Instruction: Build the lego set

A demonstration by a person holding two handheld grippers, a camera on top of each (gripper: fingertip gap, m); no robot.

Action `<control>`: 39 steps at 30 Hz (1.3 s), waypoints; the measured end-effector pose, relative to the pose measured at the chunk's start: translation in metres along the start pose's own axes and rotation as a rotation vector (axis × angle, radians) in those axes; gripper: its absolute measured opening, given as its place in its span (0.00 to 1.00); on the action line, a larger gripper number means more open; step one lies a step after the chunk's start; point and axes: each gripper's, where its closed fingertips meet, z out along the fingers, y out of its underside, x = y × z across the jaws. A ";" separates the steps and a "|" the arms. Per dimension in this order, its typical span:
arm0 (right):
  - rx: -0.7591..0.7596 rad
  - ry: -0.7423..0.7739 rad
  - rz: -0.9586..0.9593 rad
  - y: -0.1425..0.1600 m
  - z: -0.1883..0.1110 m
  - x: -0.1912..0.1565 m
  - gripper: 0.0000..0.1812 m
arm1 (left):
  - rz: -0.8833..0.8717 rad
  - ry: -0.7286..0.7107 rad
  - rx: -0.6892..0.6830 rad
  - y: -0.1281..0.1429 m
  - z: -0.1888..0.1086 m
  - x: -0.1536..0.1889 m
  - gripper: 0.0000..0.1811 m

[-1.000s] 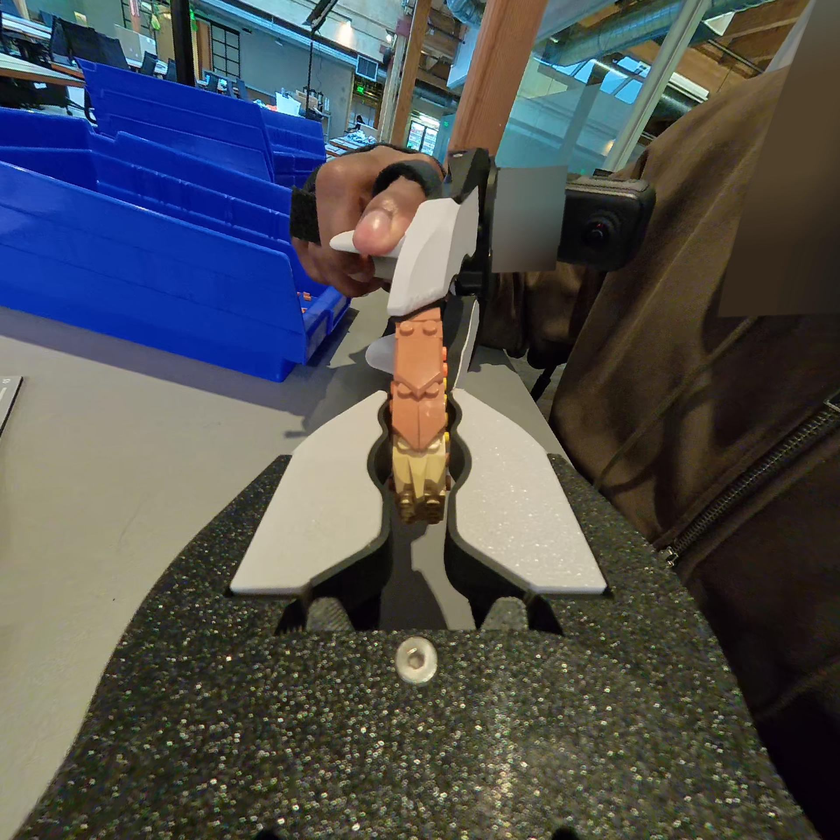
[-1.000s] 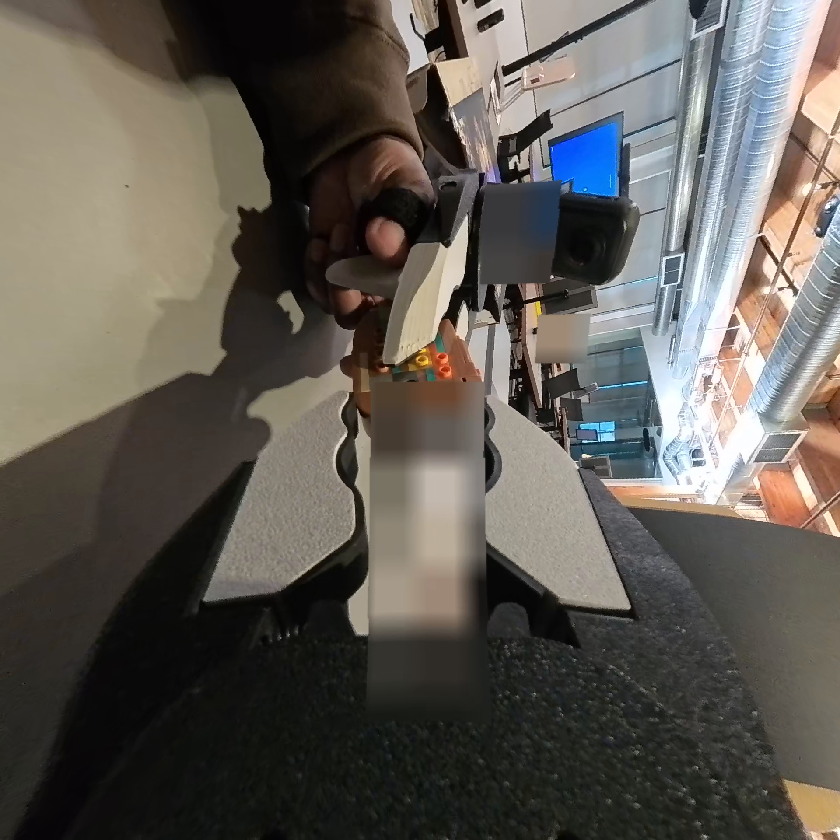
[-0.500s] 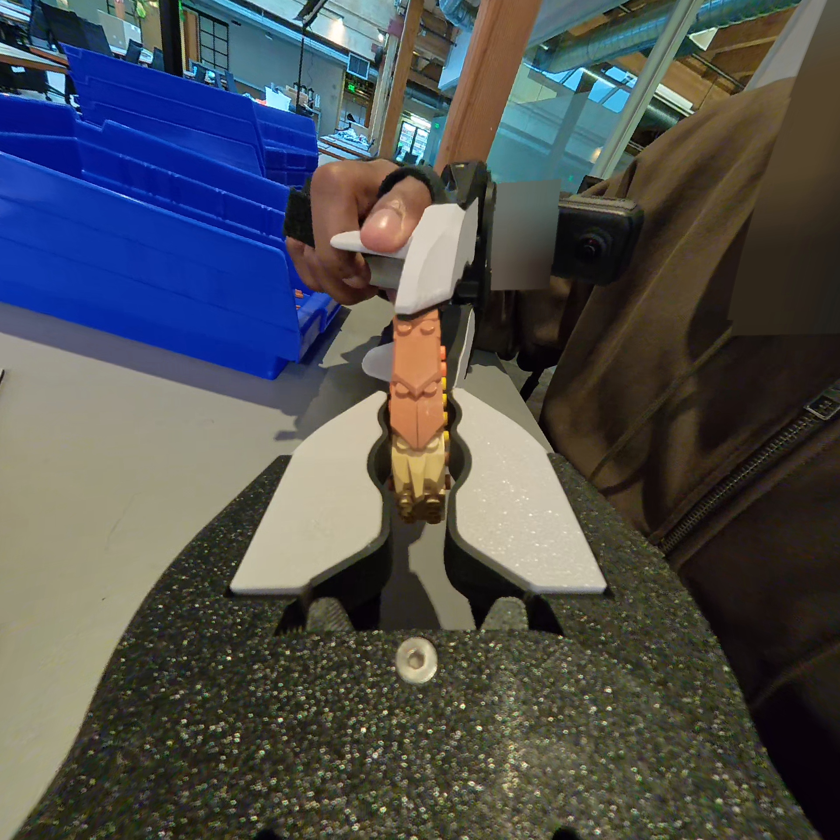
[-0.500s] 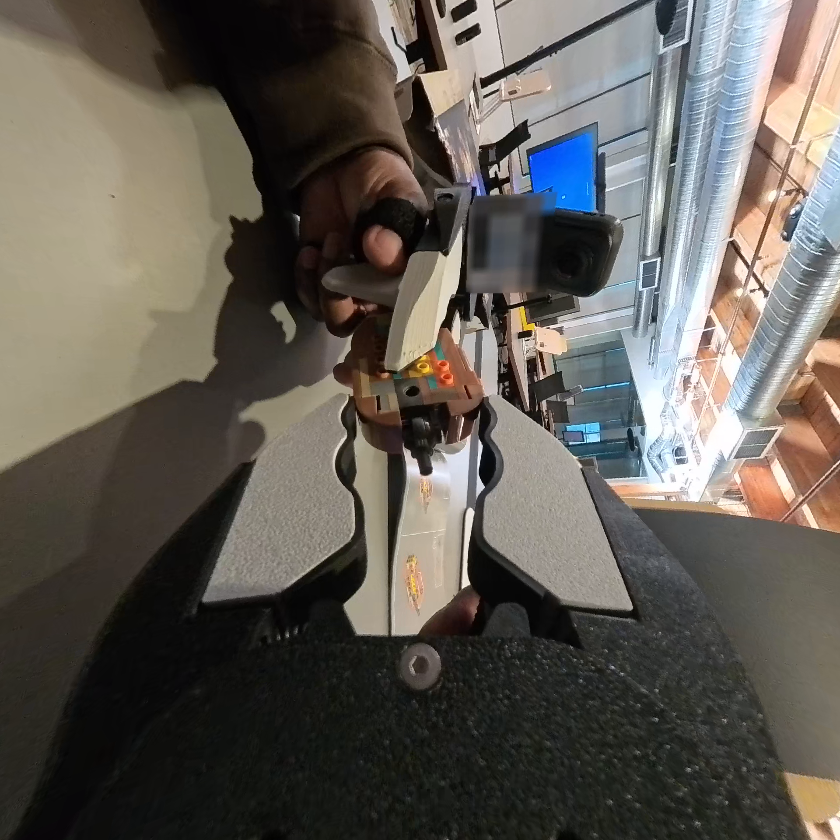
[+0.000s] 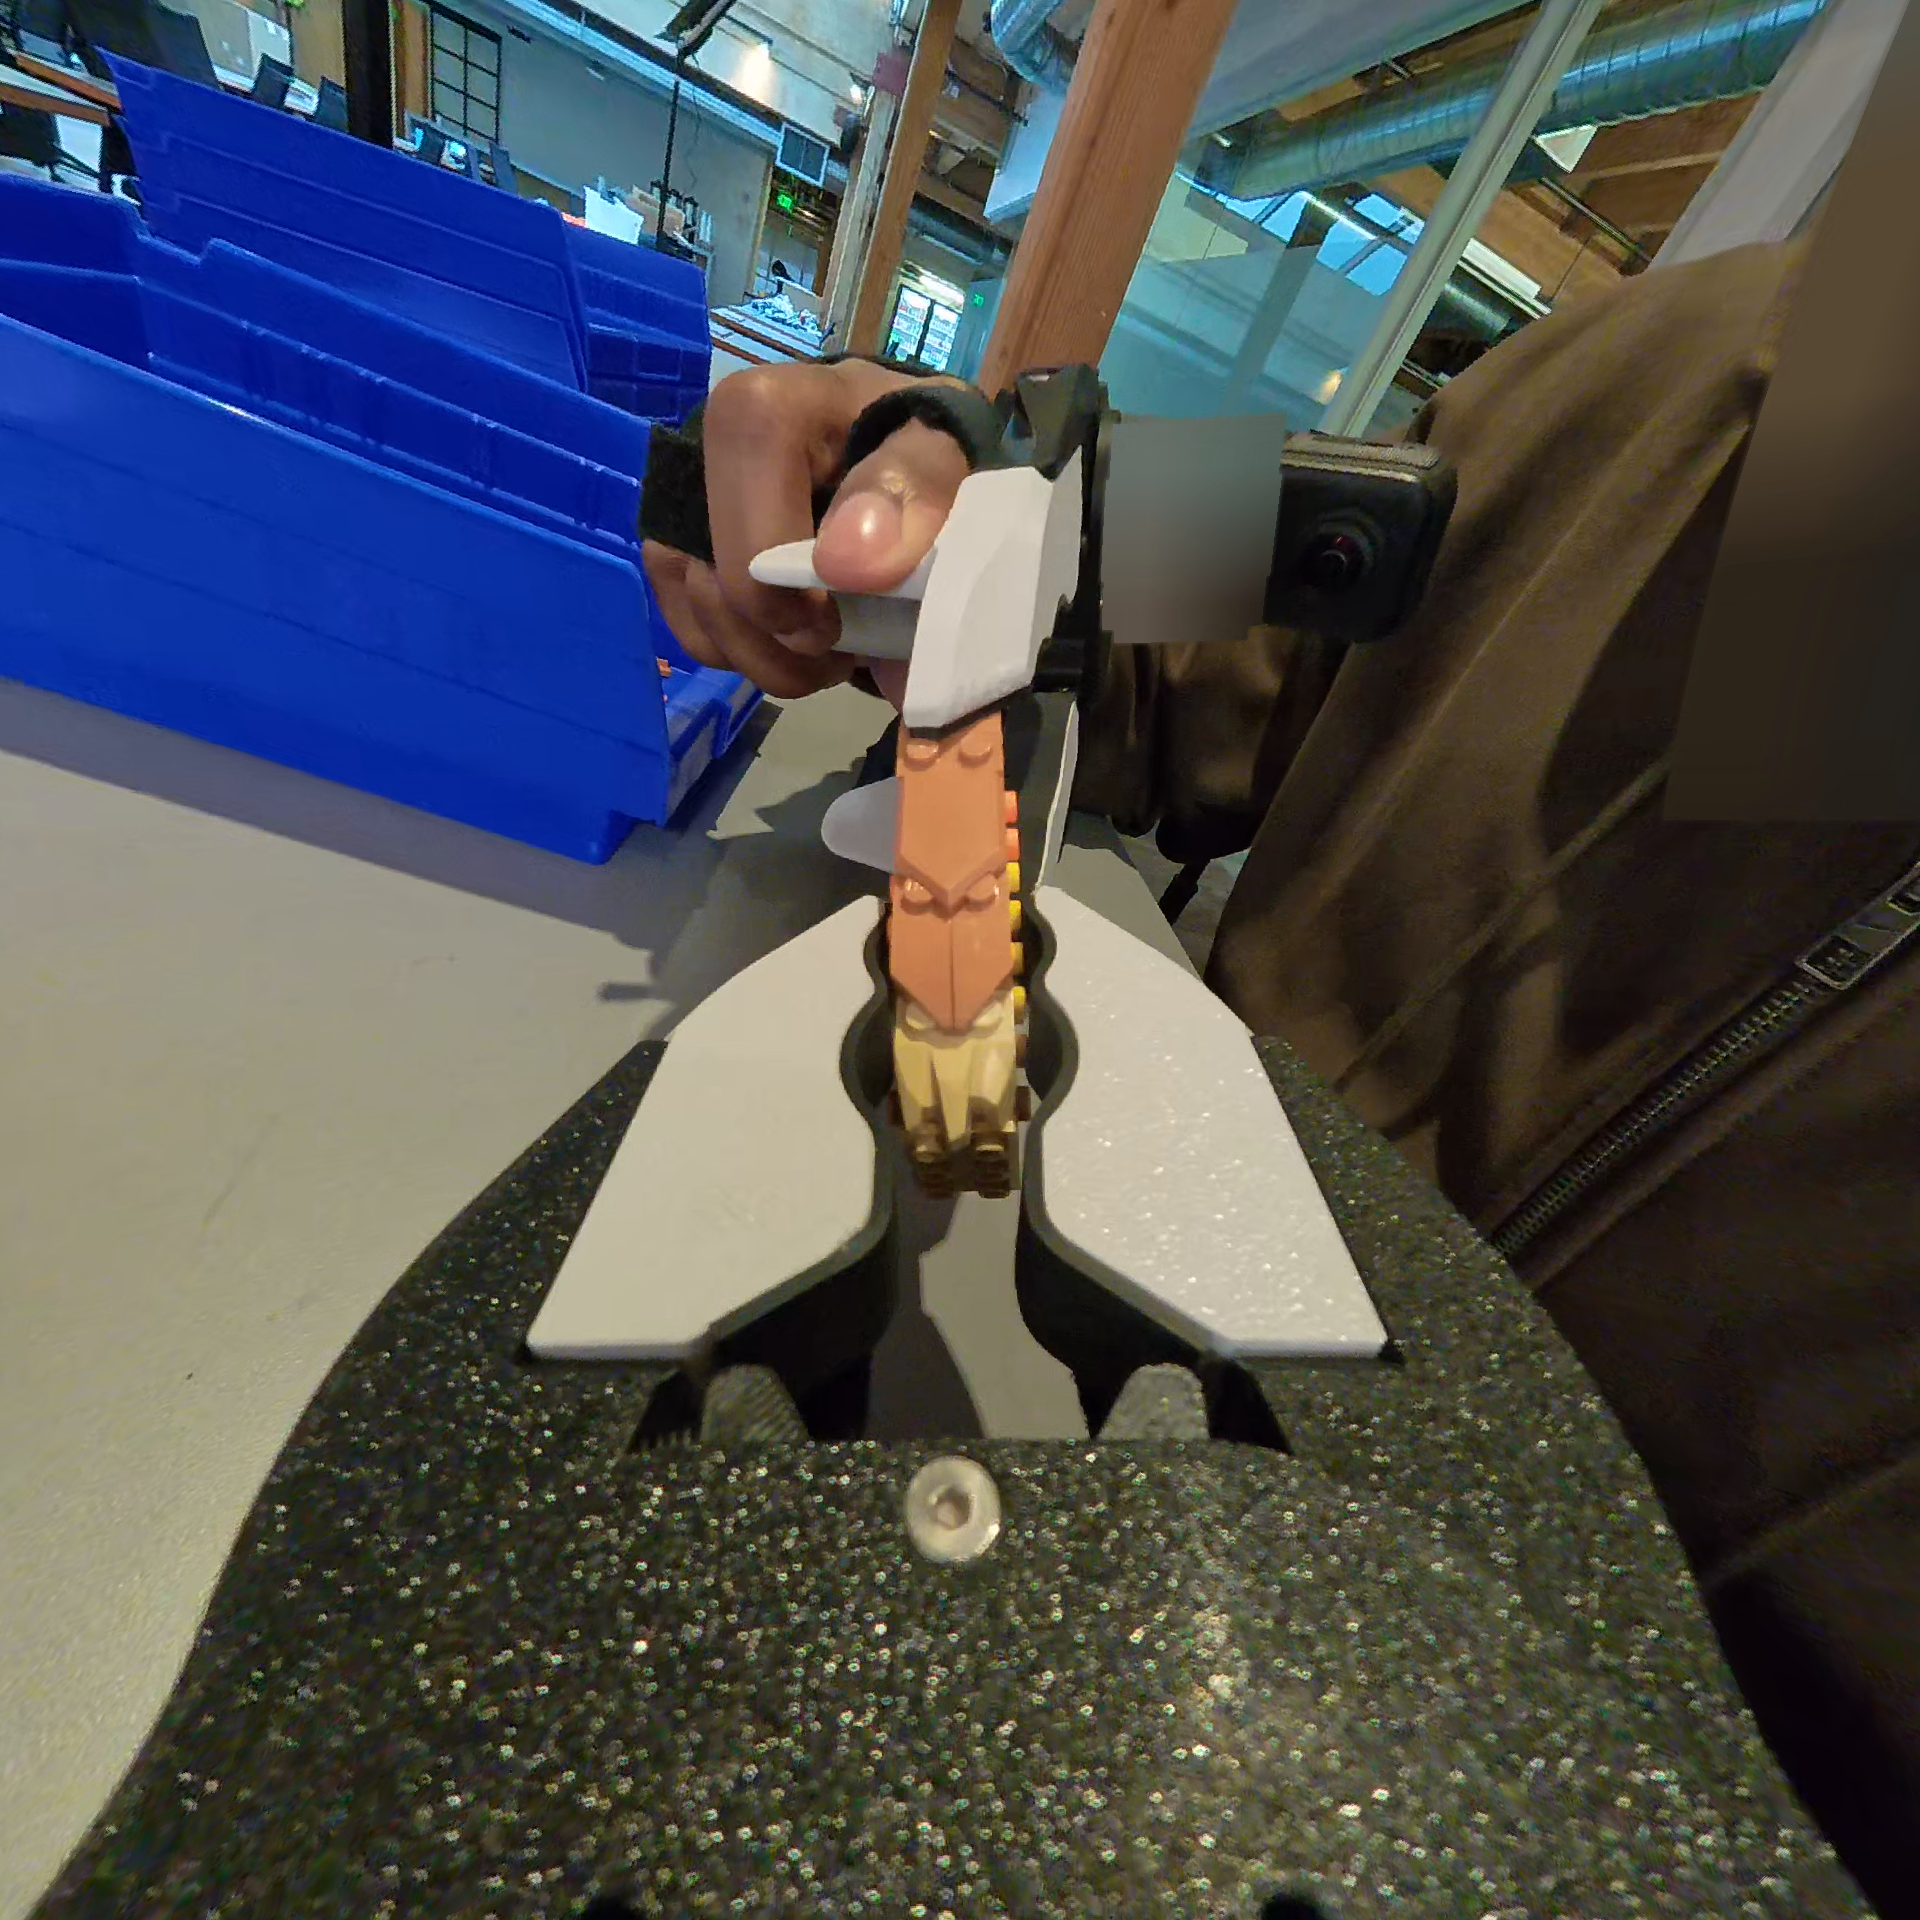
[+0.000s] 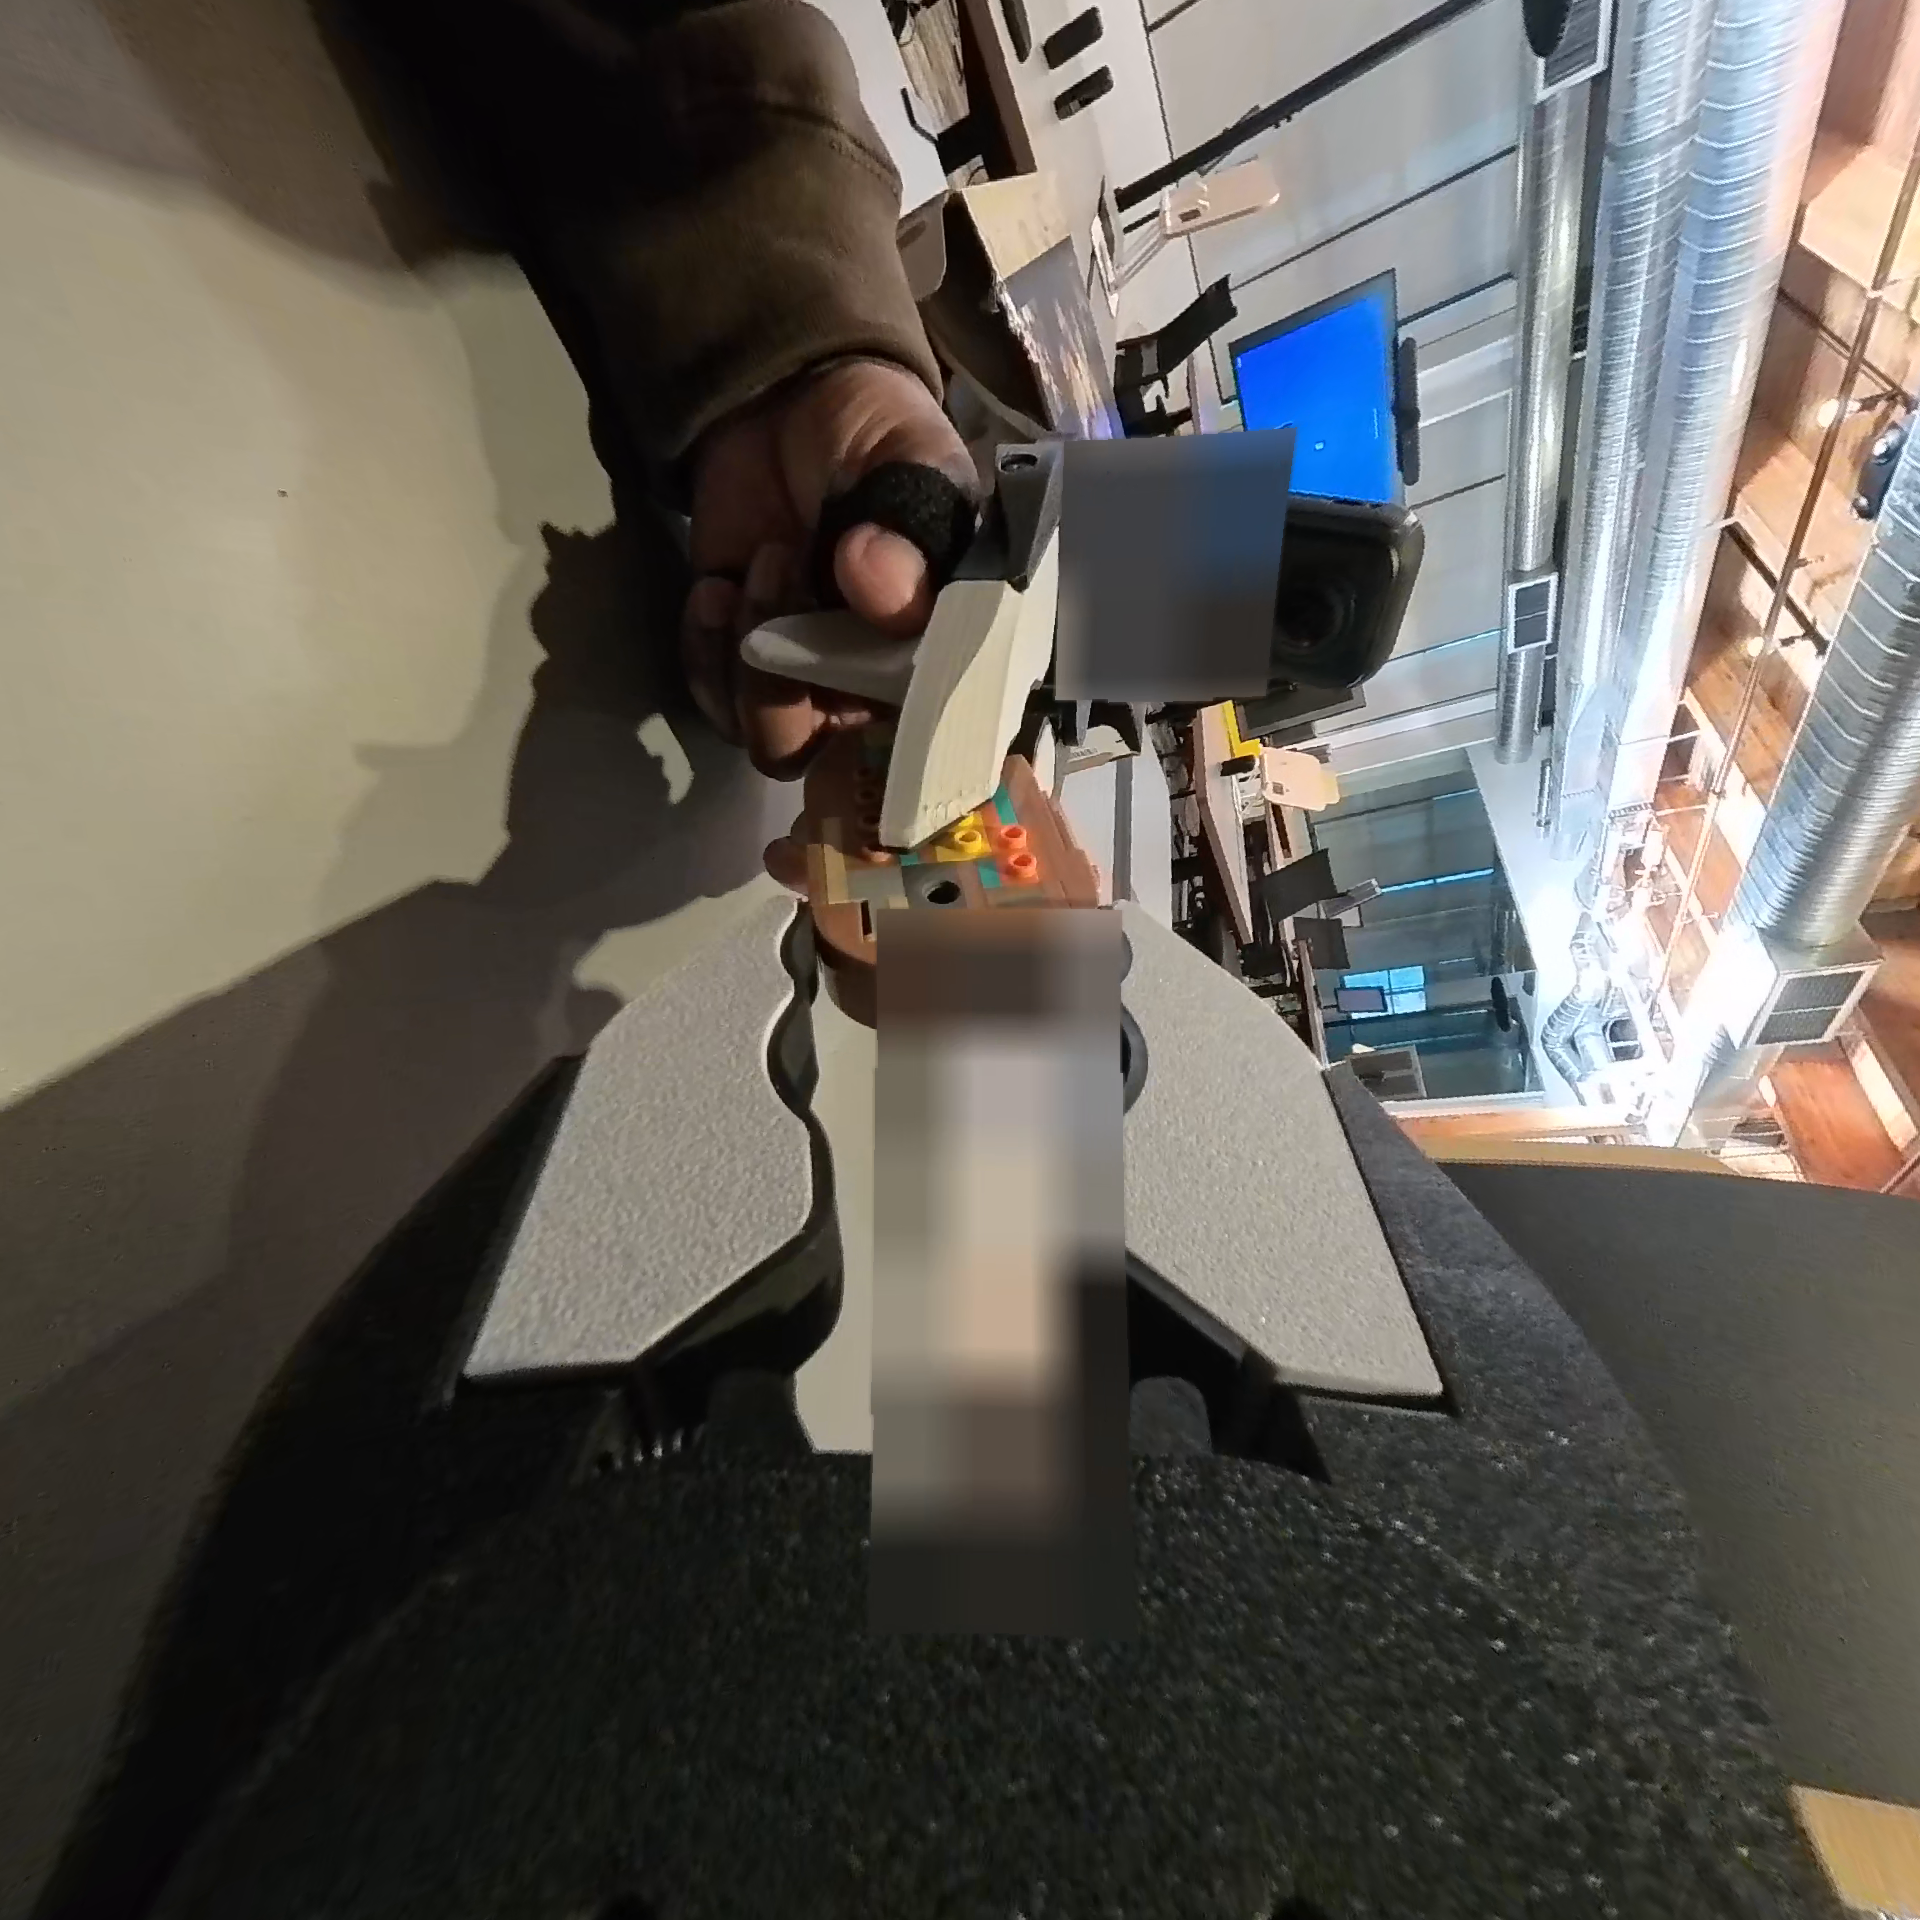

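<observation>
Salmon-and-tan lego assembly (image 5: 951,966) is clamped betw. both grippers, left gripper (image 5: 956,1049) & right gripper (image 5: 992,748); over-squeezing could pop bricks apart.

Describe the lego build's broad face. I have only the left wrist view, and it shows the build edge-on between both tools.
Observer: The right wrist view shows the lego build face-on: a brown face with a yellow stud and orange studs beside teal.
Operator: Report any open socket.
Observer: One dark round hole sits in a grey piece next to the yellow stud.
Operator: Give the left tool's contact.
Observer: One finger of the left tool lies over that face, its tip beside the yellow stud.
</observation>
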 end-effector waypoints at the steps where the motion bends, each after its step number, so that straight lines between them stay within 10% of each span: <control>1: -0.001 0.001 0.000 0.000 0.000 0.000 0.28 | 0.000 -0.001 -0.001 0.000 0.000 0.000 0.12; 39: -0.080 0.085 0.022 0.011 0.005 0.000 0.27 | 0.025 -0.060 -0.022 0.002 -0.004 -0.008 0.12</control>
